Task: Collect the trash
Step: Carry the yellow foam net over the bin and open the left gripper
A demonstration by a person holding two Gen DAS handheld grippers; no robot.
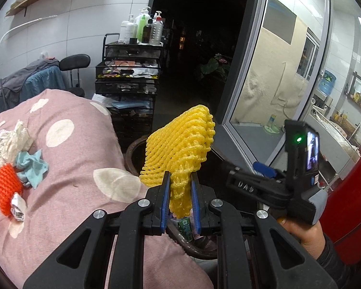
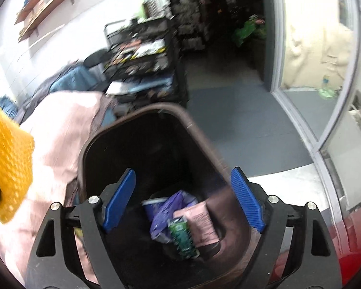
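My left gripper (image 1: 179,180) is shut on a yellow foam net sleeve (image 1: 180,144), which sticks up beyond the blue pads above the dark bin's rim (image 1: 132,149). The same sleeve (image 2: 7,161) shows at the left edge of the right wrist view. My right gripper (image 2: 183,178) hangs open over the brown bin (image 2: 170,110), nothing between its pads. Inside the bin lie a purple wrapper (image 2: 166,207), a green packet (image 2: 183,238) and a pink packet (image 2: 202,224). On the pink spotted quilt (image 1: 79,159) lie an orange foam net (image 1: 8,192), crumpled white paper (image 1: 4,142) and a pale blue scrap (image 1: 32,166).
A black mesh trolley (image 1: 130,74) with bottles (image 1: 144,26) on top stands behind the bin. A glass door (image 1: 276,72) stands open at the right, a dark doorway beyond. A red surface (image 1: 349,204) borders the right. A hand (image 1: 303,233) holds the right gripper's body.
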